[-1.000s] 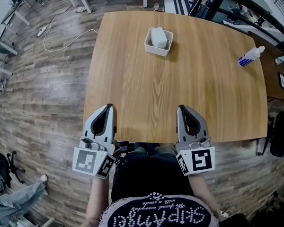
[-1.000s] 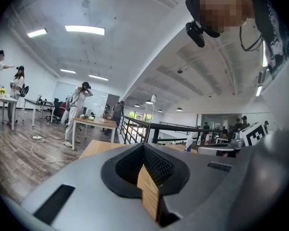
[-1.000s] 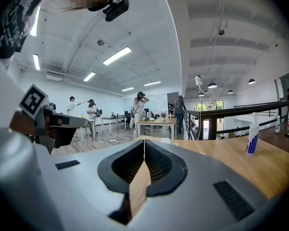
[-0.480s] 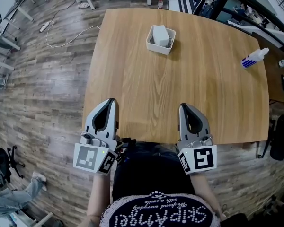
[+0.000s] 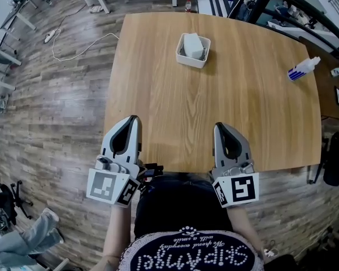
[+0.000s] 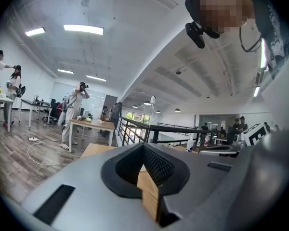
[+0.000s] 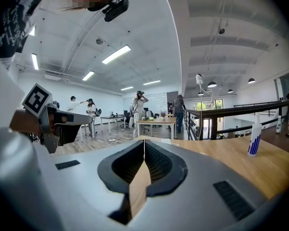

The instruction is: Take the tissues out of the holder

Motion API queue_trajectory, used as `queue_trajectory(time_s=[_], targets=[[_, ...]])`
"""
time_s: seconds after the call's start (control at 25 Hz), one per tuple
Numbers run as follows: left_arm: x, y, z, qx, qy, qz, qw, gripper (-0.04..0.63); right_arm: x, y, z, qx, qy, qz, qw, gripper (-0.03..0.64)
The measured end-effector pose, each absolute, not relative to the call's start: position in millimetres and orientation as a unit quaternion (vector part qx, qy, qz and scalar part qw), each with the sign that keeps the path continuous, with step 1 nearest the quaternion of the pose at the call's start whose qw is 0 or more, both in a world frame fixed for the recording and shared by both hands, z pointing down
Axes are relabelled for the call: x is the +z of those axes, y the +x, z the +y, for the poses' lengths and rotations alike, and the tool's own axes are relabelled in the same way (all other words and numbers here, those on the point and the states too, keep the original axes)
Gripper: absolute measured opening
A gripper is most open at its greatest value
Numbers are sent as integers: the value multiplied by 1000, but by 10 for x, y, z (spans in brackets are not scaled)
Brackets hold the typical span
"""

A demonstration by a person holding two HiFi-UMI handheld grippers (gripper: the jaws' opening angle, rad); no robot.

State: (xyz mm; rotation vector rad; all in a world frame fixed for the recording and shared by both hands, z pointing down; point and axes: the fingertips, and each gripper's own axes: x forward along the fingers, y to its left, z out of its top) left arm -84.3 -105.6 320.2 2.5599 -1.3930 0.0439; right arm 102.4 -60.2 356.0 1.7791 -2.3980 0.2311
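- Holder (image 5: 192, 49) is sitting at the table's (image 5: 214, 106) far middle, holding white tissues (image 5: 194, 44).
- Left gripper (image 5: 133, 120) and right gripper (image 5: 219, 127) are pointing across from the near edge, jaws closed together and empty.
- Only the gripper views are showing people (image 7: 138, 105) standing far off.

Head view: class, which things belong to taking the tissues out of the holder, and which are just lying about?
Belong to the job:
tissues
holder
left tongs, shut
right tongs, shut

Just lying about:
bottle near the table's right edge
white cable on the floor
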Motion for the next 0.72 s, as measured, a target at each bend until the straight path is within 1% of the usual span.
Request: queue_trajectory(time_s=[0.2,0.72], targets=[[3174,-858,-1116,12,877,-469,105,5,3566,1000,-601,79,598,-794,77,13],[3215,-778,-1215,10,885,-452,114,5,3578,1034,-669,79,607,-786,85,12]])
